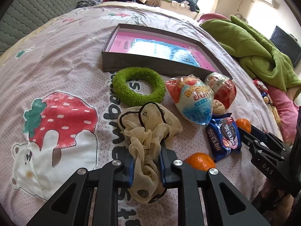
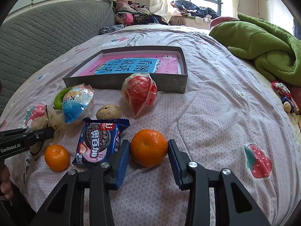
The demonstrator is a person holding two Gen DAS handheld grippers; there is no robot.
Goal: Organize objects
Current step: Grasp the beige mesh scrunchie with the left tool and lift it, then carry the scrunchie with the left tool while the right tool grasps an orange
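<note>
The beige sheer fabric scrunchie with a dark elastic edge (image 1: 148, 131) lies on the pink patterned bedsheet with strawberry prints (image 1: 65, 60), and the left gripper (image 1: 145, 164) is clamped on its near part, so the thin cloth is bunched between the two blue pads. The round orange mandarin (image 2: 149, 146) sits also on the sheet, and the right gripper (image 2: 149, 155) is closed on it, with one blue pad touching each side of the fruit. Just left of this mandarin lies a blue foil packet of chocolate sandwich biscuits (image 2: 97, 143), and further left a second, smaller orange mandarin (image 2: 57, 157) is near the tip of the left gripper. Behind the packet rests a light brown walnut (image 2: 108, 111). Behind the scrunchie lies a fuzzy green ring (image 1: 138, 88). At the right of the ring there is a clear plastic bag with a white and blue snack (image 1: 191, 101), and next to it a clear bag with red contents (image 2: 140, 94), which is just in front of the box. The shallow dark grey cardboard box (image 2: 128, 82) stands further back on the bed; it is open and a pink and blue printed sheet (image 2: 131, 66) lies flat inside. At the far right a crumpled green blanket (image 2: 263, 43) lies on the bed, and a grey quilted headboard (image 2: 47, 30) is at the left.
</note>
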